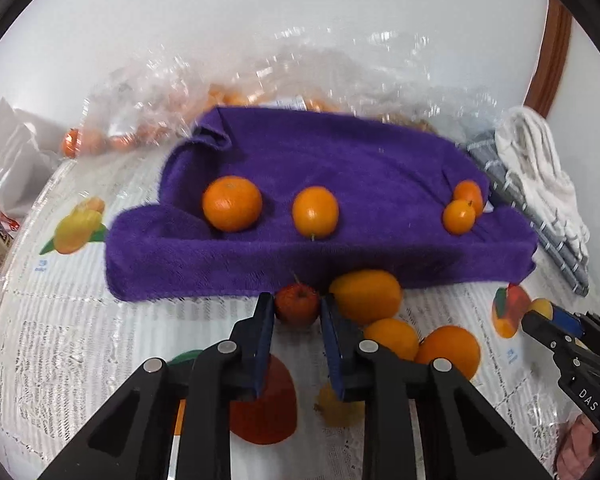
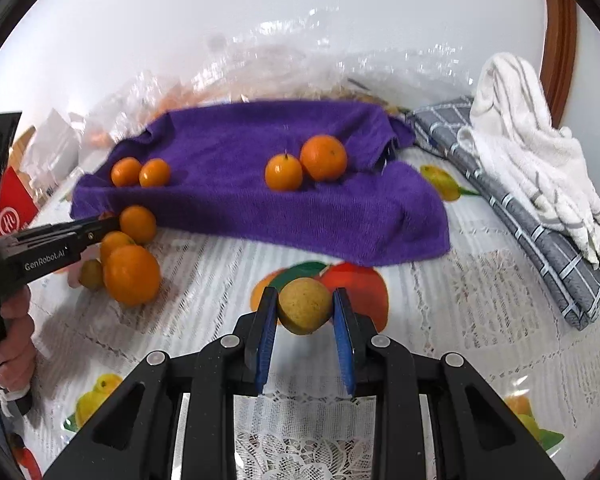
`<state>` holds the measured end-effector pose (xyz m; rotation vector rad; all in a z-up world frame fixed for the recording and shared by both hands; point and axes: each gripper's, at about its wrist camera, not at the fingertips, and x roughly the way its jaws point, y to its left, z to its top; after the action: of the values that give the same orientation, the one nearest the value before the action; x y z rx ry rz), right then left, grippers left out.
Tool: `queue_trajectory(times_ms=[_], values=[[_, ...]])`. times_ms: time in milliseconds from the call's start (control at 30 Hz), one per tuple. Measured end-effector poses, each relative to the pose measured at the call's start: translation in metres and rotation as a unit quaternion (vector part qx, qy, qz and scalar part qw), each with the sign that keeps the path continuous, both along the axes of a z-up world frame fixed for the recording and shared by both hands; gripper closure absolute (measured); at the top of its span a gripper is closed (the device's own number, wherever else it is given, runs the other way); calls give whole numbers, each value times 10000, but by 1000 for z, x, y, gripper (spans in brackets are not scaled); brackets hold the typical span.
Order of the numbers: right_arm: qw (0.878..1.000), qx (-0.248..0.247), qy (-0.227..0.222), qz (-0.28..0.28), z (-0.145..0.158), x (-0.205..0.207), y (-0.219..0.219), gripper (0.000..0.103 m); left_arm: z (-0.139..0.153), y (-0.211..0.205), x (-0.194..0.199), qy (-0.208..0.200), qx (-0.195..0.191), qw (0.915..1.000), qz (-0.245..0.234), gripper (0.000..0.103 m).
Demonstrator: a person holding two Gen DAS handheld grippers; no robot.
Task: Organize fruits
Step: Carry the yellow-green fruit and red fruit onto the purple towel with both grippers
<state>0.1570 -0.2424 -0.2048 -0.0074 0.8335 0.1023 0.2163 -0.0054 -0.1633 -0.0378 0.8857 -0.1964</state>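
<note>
Meanwhile the left gripper pinched a small red apple; the right gripper clasped a yellowish-green fruit.

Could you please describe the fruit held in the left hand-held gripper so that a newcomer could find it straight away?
Start at the folded purple towel on the lace tablecloth and go to the loose fruit below its near edge. The left hand-held gripper is shut on the small dark red apple-like fruit at the left end of that cluster. Its neighbours are all orange or yellow-orange; it alone is red, with a short stem.
</note>
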Motion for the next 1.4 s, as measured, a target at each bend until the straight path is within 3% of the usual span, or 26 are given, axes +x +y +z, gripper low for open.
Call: queue_trajectory(times_ms=[400, 567, 933, 1400], values=[[9985, 268, -466, -89, 16, -8, -8, 75, 36, 14, -16, -948, -463, 9939, 320, 80], [9959, 583, -631, -300, 23, -7, -24, 75, 38, 17, -19, -975, -594, 9929, 328, 80], [9938, 526, -739, -647, 23, -5, -38, 75, 36, 23, -18, -896, -813, 9919, 384, 80], [9935, 524, -716, -718, 18, -3, -38, 75, 40, 37, -16, -1240, -517, 9877, 800, 80]])
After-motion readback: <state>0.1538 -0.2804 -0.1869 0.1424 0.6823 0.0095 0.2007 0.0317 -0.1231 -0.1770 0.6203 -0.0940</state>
